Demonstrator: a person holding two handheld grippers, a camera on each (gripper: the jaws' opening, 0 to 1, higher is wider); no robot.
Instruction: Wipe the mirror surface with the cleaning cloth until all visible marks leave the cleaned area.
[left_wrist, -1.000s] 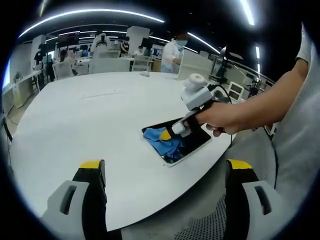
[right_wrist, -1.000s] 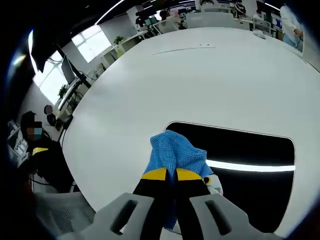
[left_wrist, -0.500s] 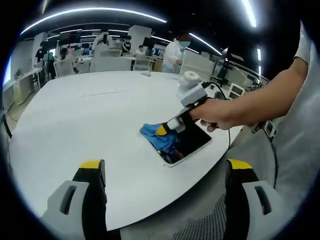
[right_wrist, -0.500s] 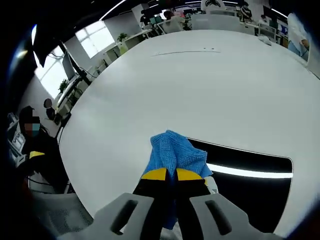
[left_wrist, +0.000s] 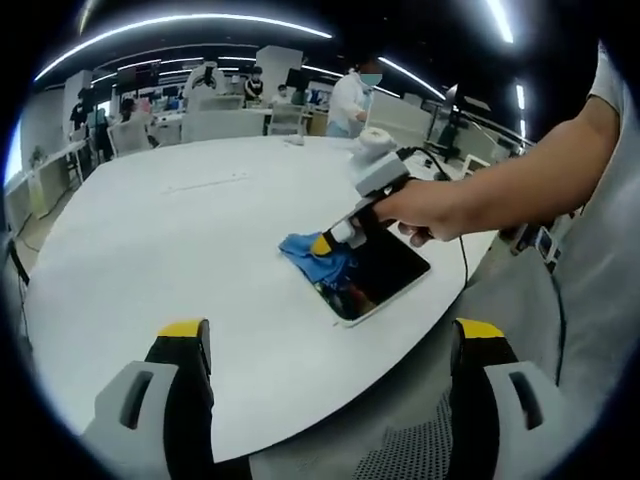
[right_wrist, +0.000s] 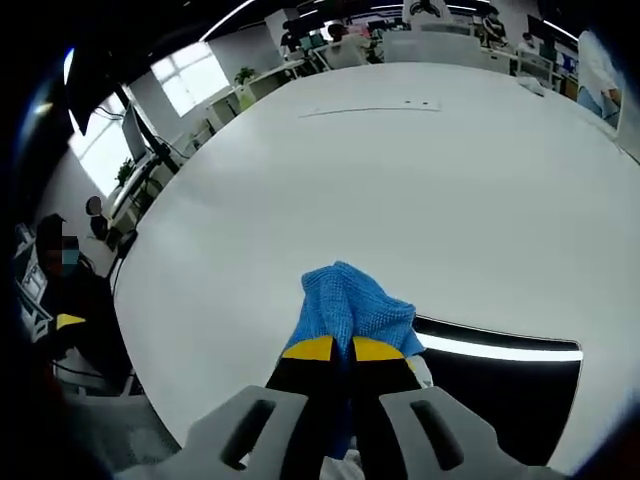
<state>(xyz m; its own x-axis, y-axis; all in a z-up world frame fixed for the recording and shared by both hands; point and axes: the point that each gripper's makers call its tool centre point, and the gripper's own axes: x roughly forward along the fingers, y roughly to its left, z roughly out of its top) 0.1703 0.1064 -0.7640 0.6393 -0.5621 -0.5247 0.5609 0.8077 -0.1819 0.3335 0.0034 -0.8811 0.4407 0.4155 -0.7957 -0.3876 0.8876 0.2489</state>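
Right gripper view: right hand-held gripper (right_wrist: 333, 349) clamped on blue cleaning cloth (right_wrist: 347, 305), cloth overhanging mirror (right_wrist: 500, 395) end edge. Risk: stroke sliding off onto tabletop (right_wrist: 400, 190), or nudging mirror toward near rim. Left hand-held gripper (left_wrist: 330, 335) jaws apart, idle. Wide bare tabletop beyond.

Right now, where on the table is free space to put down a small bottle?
The white table is bare beyond the mirror, toward its far edge. It is crowded at the near edge, where the right gripper presses the blue cloth on the mirror.
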